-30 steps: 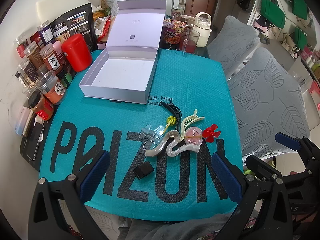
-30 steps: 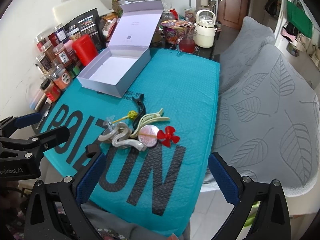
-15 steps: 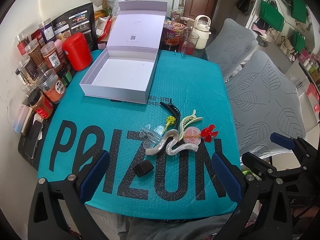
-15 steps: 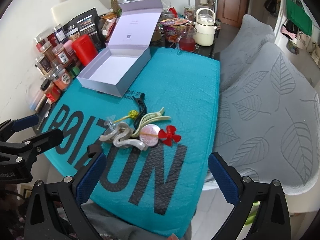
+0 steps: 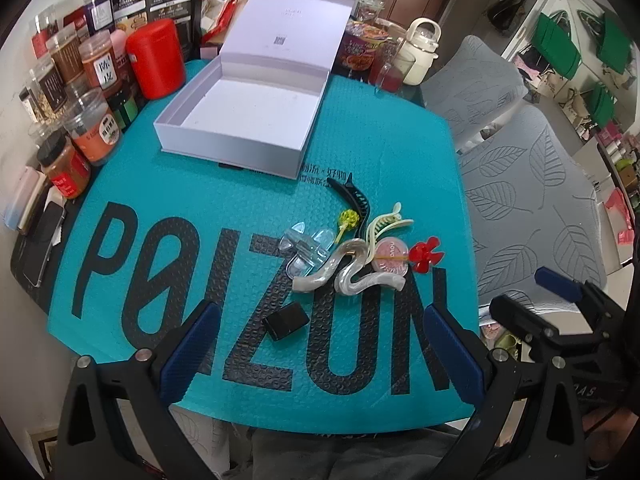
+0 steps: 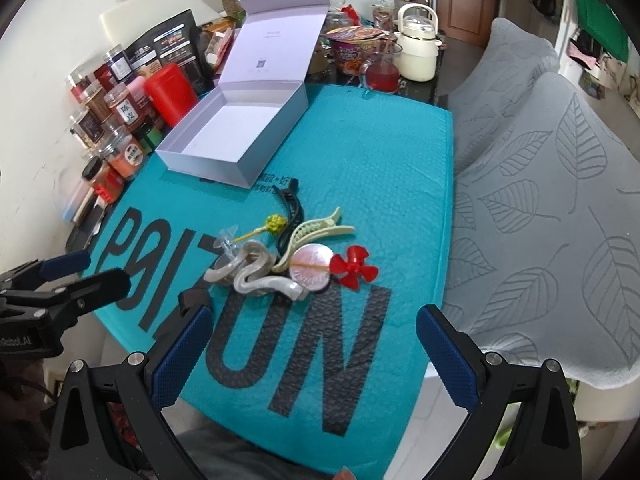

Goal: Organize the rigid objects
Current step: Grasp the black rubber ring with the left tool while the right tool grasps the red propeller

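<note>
The hair clips (image 5: 352,248) lie heaped mid-frame on the bench (image 5: 384,132), the open white box (image 5: 244,120) upper left. I hold both grippers, left (image 5: 318,354) and right (image 6: 312,354), jaws wide, empty; I'd say first pick is next.

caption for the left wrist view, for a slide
Open left gripper hovers over a teal mat before a pile of hair clips and an empty open box.

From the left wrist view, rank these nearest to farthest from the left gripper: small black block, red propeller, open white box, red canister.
1. small black block, just ahead between the left gripper fingers.
2. red propeller, ahead to the right.
3. open white box, mid-table.
4. red canister, far left, just behind the box's near wall.
</note>
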